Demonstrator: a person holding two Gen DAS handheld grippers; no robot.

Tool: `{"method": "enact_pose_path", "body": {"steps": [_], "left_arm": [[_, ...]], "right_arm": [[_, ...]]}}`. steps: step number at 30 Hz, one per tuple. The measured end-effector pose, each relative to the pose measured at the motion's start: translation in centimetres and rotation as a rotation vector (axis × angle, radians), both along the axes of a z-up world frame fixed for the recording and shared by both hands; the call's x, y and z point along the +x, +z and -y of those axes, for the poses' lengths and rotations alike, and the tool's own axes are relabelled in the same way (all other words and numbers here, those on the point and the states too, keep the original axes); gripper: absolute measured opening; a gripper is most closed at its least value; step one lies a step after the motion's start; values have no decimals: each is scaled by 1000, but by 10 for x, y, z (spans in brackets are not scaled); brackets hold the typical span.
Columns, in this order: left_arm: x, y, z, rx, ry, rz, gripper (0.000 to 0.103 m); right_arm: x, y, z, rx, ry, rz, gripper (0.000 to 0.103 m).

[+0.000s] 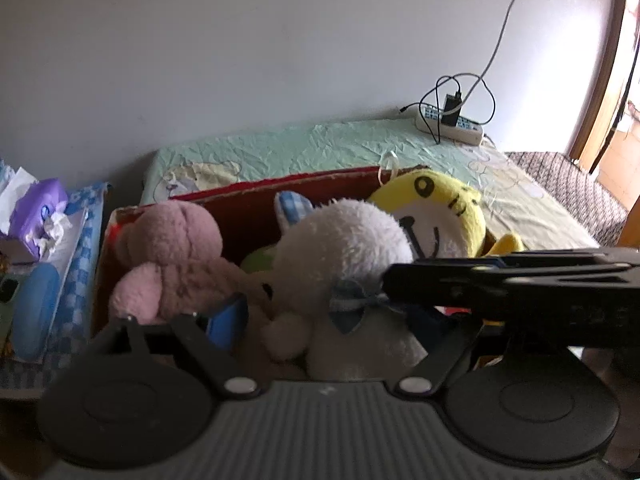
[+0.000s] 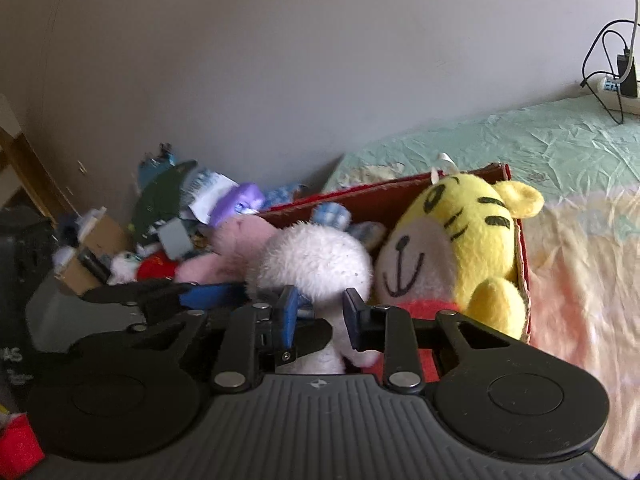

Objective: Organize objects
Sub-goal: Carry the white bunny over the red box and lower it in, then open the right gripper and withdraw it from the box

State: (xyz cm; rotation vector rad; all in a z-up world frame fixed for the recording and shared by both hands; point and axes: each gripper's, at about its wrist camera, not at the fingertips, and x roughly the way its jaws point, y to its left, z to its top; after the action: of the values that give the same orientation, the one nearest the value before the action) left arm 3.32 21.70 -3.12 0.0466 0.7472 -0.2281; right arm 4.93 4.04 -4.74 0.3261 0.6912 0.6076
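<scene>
A red cardboard box (image 2: 400, 196) sits on the bed (image 2: 560, 148), and three stuffed toys are packed into it. The white plush (image 2: 316, 260) lies in the middle, the pink plush (image 2: 240, 240) at its 9 o'clock, and the yellow tiger (image 2: 468, 240) at its 3 o'clock, against the box's right wall.

The right tool (image 2: 320, 312) has its blue pads narrowed on the lower body of the white plush, at about 6 o'clock of its head; the fur appears pinched between them, though the contact itself is partly hidden. The left tool (image 1: 320, 312) stands released, its fingers spread either side of the same toy without pressing.

The plush should handle as light, soft and very compressible, so a shallow pinch on fur alone may slip free. A deeper hold across the stuffed torso or neck looks safer than an ear or the small blue bow (image 1: 352, 304). Nothing here is fragile, and the box wall may flex if pushed.
</scene>
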Motion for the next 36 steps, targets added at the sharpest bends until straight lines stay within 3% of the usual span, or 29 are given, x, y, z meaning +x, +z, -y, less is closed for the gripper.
{"method": "enact_pose_path", "body": {"steps": [9, 14, 20, 27, 36], "left_arm": [[8, -9, 12, 66, -3, 22, 89], [-3, 2, 9, 28, -20, 13, 88], [-9, 13, 22, 71, 15, -7, 92], [-19, 22, 47, 169, 83, -13, 93], [-37, 31, 73, 208, 184, -54, 94]], "right_arm": [[-2, 1, 3, -64, -50, 9, 30], [-15, 8, 15, -64, -113, 19, 33], [-32, 18, 25, -89, -189, 45, 44], [-44, 25, 35, -99, -210, 53, 44], [-62, 29, 66, -109, -208, 41, 44]]}}
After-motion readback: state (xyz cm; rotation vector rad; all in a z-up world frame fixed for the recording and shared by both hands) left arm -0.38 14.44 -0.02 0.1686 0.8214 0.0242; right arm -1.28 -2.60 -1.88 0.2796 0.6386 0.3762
